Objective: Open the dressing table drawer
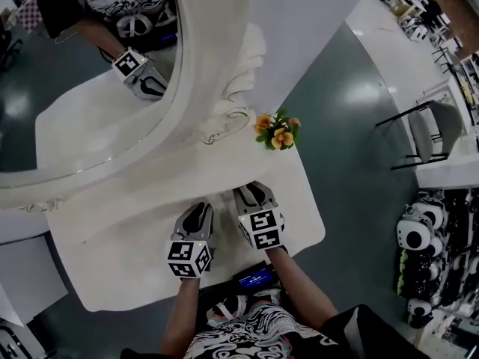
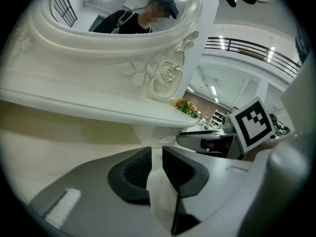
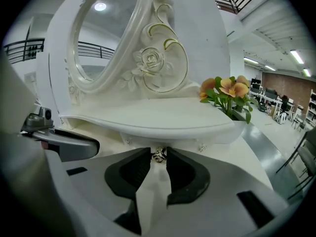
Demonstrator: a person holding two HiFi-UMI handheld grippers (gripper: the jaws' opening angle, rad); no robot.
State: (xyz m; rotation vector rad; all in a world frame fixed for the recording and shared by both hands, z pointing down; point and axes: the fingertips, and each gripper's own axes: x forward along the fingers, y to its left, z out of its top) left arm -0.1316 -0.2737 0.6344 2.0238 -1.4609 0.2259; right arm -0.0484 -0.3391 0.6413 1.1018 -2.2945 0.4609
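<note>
The white dressing table [image 1: 135, 260] carries an oval mirror [image 1: 82, 73] and a raised shelf [image 3: 148, 117]. Under that shelf runs the drawer front [image 3: 143, 141] with a small metal knob [image 3: 159, 156]. My right gripper [image 3: 158, 154] points at this knob. The knob sits between the fingertips with the jaws a little apart, and I see no firm squeeze. In the head view the right gripper [image 1: 251, 194] reaches under the shelf edge. My left gripper [image 2: 157, 151] hovers beside it over the tabletop, its jaws a narrow gap apart with nothing in them. Another knob [image 2: 160, 137] shows ahead of it.
A pot of orange flowers [image 1: 277, 132] stands on the shelf's right end. A chair [image 1: 430, 129] and a rack of white gear [image 1: 419, 238] stand on the floor to the right. A dark device [image 1: 254, 277] lies at the table's near edge.
</note>
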